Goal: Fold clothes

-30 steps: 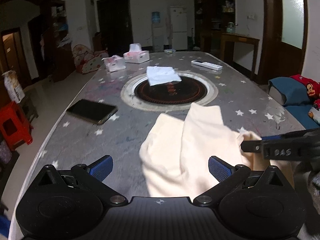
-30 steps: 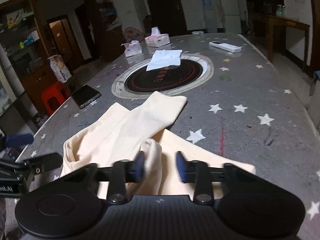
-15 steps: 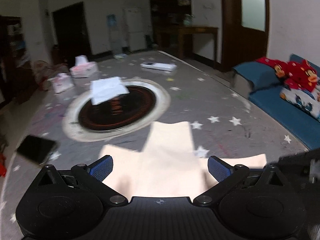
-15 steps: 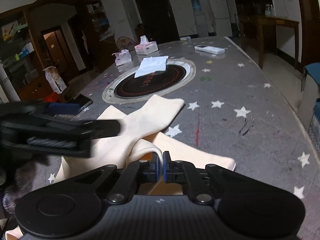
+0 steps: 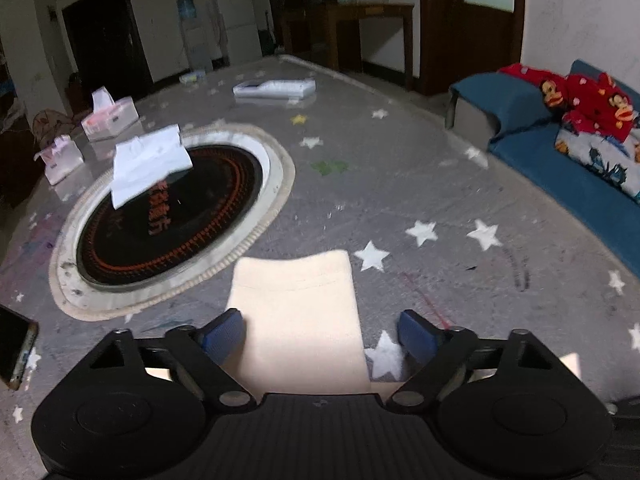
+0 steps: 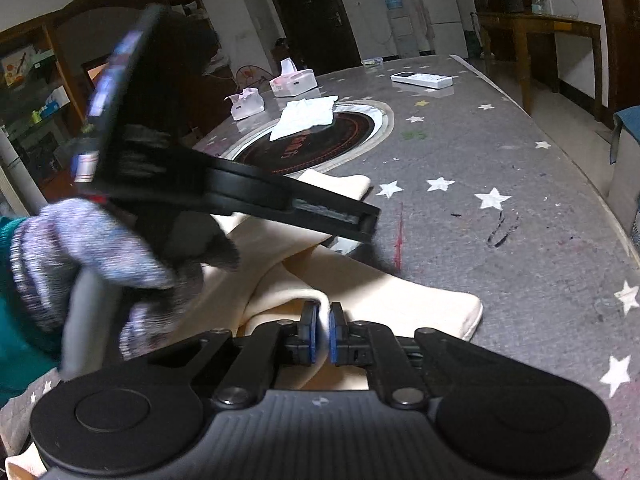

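two grippers over the cream garment (image 5: pixel 296 312) on the star-print table (image 5: pixel 440 184): right gripper (image 6: pixel 323 334) pinched tight on a raised fold, left gripper (image 5: pixel 320 332) wide, jaws closing w/ a flat strip between, pads not touching.

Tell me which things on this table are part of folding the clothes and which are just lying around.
Part of the job:
- cream garment
- right gripper, pinching a fold of it
- left gripper, jaws closing around a flat end, not yet gripping

Just lying about:
- two tissue boxes
- white cloth on the round hotplate
- remote control
- phone
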Available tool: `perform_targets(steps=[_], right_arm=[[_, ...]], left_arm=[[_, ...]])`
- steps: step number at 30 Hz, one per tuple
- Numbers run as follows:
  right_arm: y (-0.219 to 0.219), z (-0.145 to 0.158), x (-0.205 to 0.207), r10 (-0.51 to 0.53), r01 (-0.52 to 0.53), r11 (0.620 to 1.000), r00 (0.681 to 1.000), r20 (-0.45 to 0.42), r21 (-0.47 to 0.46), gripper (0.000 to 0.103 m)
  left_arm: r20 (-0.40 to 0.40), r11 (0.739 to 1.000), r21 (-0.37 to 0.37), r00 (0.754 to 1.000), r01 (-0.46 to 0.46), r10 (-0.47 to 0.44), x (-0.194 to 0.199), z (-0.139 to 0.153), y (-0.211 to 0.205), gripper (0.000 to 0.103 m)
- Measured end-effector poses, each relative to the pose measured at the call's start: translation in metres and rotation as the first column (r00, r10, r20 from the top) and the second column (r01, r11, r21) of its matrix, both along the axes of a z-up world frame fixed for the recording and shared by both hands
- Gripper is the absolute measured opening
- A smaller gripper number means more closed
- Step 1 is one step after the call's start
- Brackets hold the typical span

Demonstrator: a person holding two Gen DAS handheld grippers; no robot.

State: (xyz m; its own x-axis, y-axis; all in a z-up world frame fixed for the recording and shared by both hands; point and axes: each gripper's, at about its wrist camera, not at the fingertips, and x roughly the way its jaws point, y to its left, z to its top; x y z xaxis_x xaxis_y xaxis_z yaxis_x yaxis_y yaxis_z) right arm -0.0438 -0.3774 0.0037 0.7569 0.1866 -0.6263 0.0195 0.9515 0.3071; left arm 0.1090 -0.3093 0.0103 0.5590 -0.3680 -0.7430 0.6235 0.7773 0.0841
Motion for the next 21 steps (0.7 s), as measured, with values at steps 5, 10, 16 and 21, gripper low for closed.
perform_targets(steps=[5, 10, 16, 21], right_arm=[[0.0, 0.0, 0.0, 0.004, -0.004, 1.0, 1.0, 0.0, -0.001, 0.008], [0.002, 0.004, -0.004, 0.004, -0.003, 1.0, 1.0, 0.01, -0.019, 0.007], [0.001, 0.016, -0.016, -0.006, 0.008, 0.999, 0.999, 0.045, -0.048, 0.005], [-0.008, 0.029, -0.03, -0.035, 0.041, 0.996, 0.996, 0.078, -0.076, 0.004]], left_arm=[[-0.009, 0.999, -0.05, 1.0, 0.017, -0.017, 0.007, -0.001, 0.004, 0.05], [-0.027, 0.994, -0.106, 1.0, -0.017, 0.014, 0.015, 0.002, 0.019, 0.01], [-0.023, 0.973, -0.209, 0.995, -0.099, 0.096, 0.008, 0.023, 0.062, 0.008], [0.029, 0.932, -0.318, 0.981, -0.173, 0.191, -0.01, 0.06, 0.118, 0.007]])
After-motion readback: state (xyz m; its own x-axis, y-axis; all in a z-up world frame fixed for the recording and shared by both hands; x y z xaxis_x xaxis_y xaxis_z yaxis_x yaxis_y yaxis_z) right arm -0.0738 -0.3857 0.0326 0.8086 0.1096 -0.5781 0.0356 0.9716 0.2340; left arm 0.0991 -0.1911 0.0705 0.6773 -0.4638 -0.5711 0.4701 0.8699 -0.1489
